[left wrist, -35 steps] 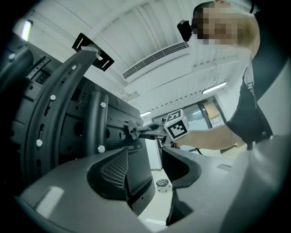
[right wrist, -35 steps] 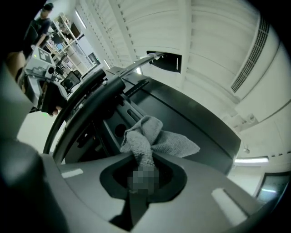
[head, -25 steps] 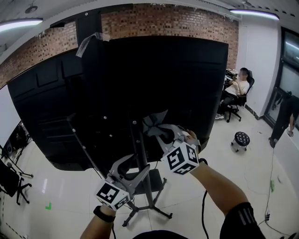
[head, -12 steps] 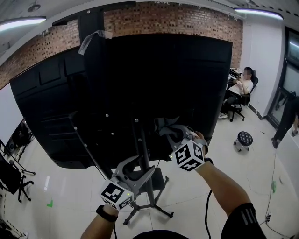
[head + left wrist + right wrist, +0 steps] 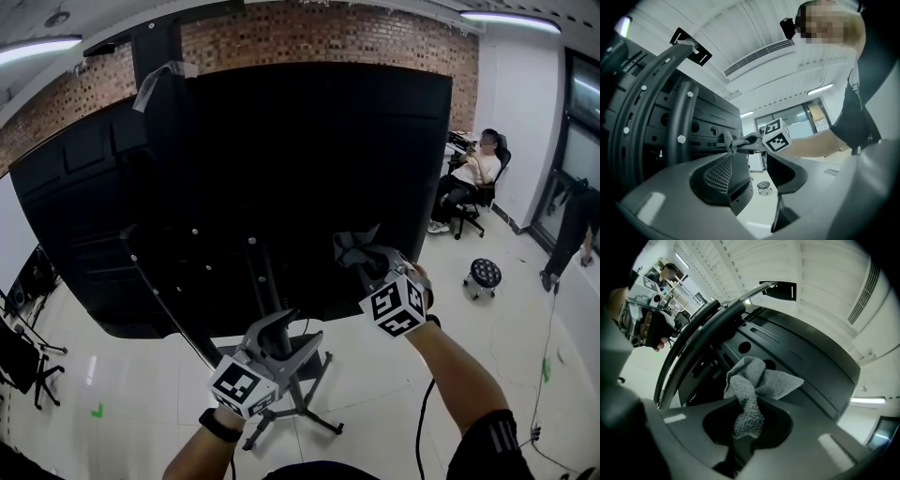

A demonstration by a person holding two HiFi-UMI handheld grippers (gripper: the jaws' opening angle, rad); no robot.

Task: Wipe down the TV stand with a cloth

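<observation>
One big black television (image 5: pixel 309 159) is filling my view from behind, with its stand (image 5: pixel 266 281) running down the middle. My right gripper (image 5: pixel 358 259), clamping the grey cloth (image 5: pixel 351 246), is sliding rightward away from the stand along the television's lower back, so I'm judging the stand still needs wiping. My left gripper (image 5: pixel 292 330) is trailing after it, jaws apart and empty.

Left tongs (image 5: pixel 295 329) gape; right tongs (image 5: pixel 364 261) clamped, raised.
</observation>
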